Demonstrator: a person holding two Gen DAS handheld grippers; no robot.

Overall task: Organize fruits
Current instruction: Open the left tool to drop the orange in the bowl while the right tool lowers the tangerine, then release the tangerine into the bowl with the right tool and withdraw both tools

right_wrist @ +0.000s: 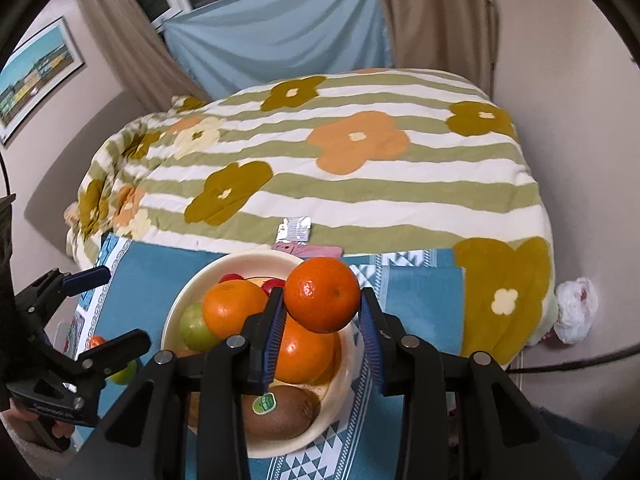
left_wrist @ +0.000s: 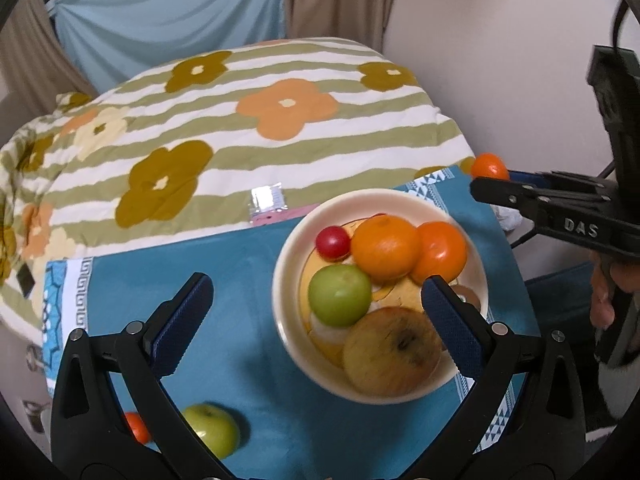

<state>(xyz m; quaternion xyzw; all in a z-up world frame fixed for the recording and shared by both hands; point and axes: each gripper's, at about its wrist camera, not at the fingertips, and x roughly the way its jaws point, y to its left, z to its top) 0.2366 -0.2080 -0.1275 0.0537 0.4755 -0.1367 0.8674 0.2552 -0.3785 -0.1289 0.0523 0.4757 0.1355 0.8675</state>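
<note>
A cream bowl [left_wrist: 282, 320] [right_wrist: 176, 320] sits on a blue cloth and holds two oranges [left_wrist: 386, 249], a green fruit [left_wrist: 340, 295], a red cherry tomato [left_wrist: 333, 242], a browned apple [left_wrist: 392, 350] and a kiwi [right_wrist: 288, 414]. My right gripper [right_wrist: 322, 320] is shut on a small orange [right_wrist: 323, 294] and holds it above the bowl's right side; it also shows in the left wrist view [left_wrist: 489, 167]. My left gripper [left_wrist: 316, 314] is open and empty, low over the bowl's left edge. A green apple [left_wrist: 212, 430] and a small orange fruit [left_wrist: 138, 426] lie on the cloth near the left gripper.
The blue cloth [left_wrist: 240, 280] lies on a bed with a striped floral duvet [left_wrist: 240, 120]. A silver packet [left_wrist: 267, 198] and a pink item [right_wrist: 308, 249] lie just behind the bowl. A white plastic bag [right_wrist: 576, 310] sits at the right by the wall.
</note>
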